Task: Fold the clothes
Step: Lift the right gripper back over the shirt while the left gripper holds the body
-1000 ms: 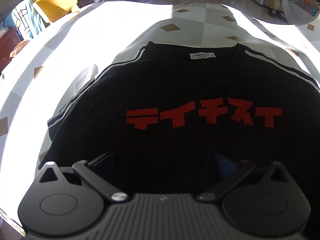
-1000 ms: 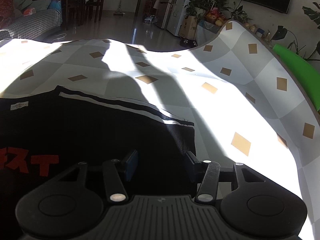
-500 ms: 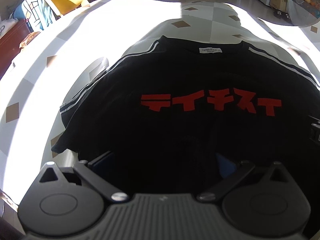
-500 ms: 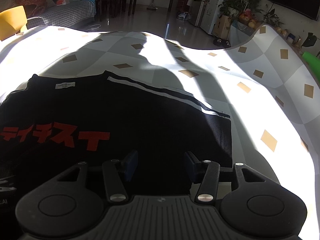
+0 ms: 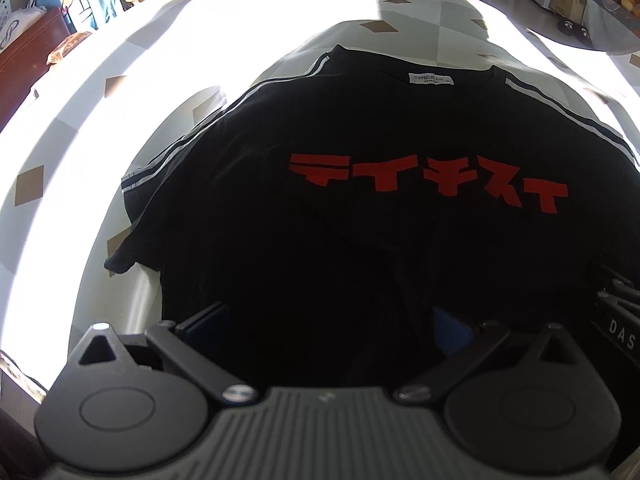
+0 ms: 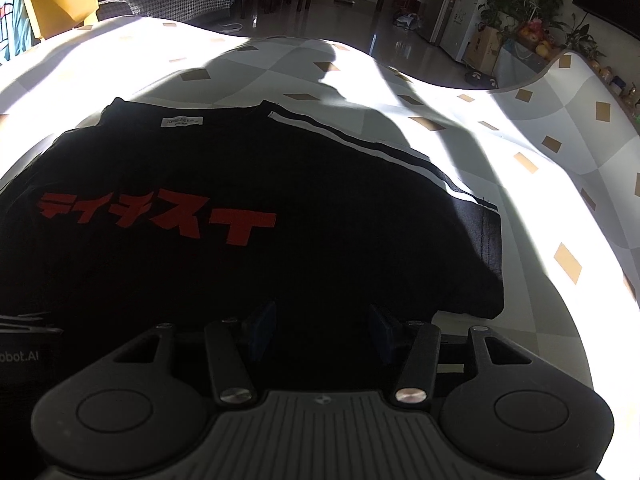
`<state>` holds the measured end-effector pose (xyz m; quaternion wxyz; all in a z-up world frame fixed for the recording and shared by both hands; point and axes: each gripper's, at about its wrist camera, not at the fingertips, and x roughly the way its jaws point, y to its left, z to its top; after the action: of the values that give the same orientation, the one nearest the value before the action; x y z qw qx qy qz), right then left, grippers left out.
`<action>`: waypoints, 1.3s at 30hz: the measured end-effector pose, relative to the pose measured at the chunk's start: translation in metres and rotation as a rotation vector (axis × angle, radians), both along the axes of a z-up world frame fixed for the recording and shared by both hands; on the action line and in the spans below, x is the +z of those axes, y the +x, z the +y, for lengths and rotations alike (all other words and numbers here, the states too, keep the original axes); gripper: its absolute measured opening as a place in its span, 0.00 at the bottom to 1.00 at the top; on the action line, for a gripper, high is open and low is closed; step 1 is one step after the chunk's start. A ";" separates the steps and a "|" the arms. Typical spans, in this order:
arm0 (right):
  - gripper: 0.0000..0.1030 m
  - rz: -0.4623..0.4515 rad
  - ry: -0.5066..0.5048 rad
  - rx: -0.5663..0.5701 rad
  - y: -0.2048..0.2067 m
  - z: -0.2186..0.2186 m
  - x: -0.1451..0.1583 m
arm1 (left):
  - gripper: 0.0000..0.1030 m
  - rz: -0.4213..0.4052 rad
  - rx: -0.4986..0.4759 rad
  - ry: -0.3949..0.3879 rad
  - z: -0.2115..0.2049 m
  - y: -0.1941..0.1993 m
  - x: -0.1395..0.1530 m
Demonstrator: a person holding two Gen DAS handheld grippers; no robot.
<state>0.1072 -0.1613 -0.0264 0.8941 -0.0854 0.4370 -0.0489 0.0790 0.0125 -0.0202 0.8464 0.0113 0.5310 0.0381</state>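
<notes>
Checkered tabletop (image 5: 72,128) | black T-shirt (image 5: 360,248) flat, red lettering, white-striped sleeves | both tools apart, empty

Black T-shirt (image 5: 360,240), red lettering (image 5: 428,180)

Both my wrist views look steeply down, close over the black T-shirt (image 5: 360,240), sharing its red lettering (image 6: 160,216).

Right claw (image 6: 320,330) agape above black T-shirt (image 6: 320,208) on patterned tablecloth (image 6: 540,184).
</notes>
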 end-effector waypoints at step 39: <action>0.49 -0.009 -0.012 -0.082 -0.031 0.021 0.000 | 1.00 -0.077 -0.133 -0.027 -0.015 0.068 0.001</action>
<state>0.0758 -0.1404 -0.0264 0.8928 -0.0725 0.4356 -0.0888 0.1469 -0.0025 -0.0193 0.8669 0.0337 0.4966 -0.0253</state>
